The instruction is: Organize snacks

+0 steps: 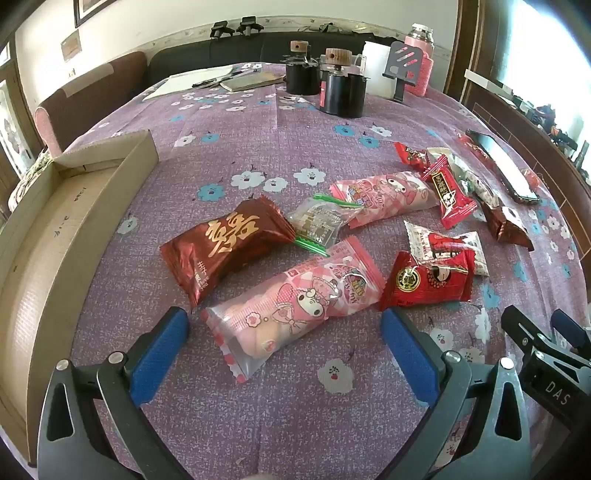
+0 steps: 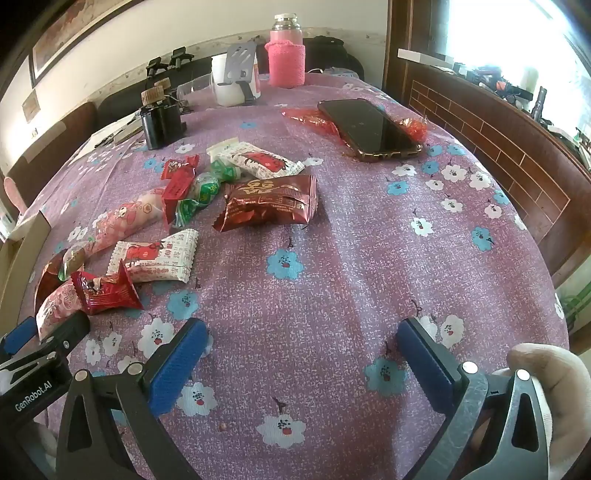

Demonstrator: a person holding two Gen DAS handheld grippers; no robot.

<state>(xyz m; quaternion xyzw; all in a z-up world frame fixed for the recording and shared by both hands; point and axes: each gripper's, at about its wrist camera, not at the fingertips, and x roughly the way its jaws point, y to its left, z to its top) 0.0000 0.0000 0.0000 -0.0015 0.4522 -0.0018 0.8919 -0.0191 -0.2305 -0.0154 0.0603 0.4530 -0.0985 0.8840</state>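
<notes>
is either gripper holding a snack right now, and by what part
Nothing is held. The left gripper is open above the pink cartoon snack bag; the right gripper is open over bare tablecloth.

Table [image 2: 332,258] under purple floral cloth; dark sofa [image 1: 236,48] along the far edge, below a cream wall [image 1: 155,18] with a patterned border strip; framed picture [image 2: 70,29] high on that wall; brown chair back [image 1: 92,96] at left — wood brick-pattern panel [image 2: 491,136] at right; bright window [image 2: 498,29] above it, washed out.
</notes>
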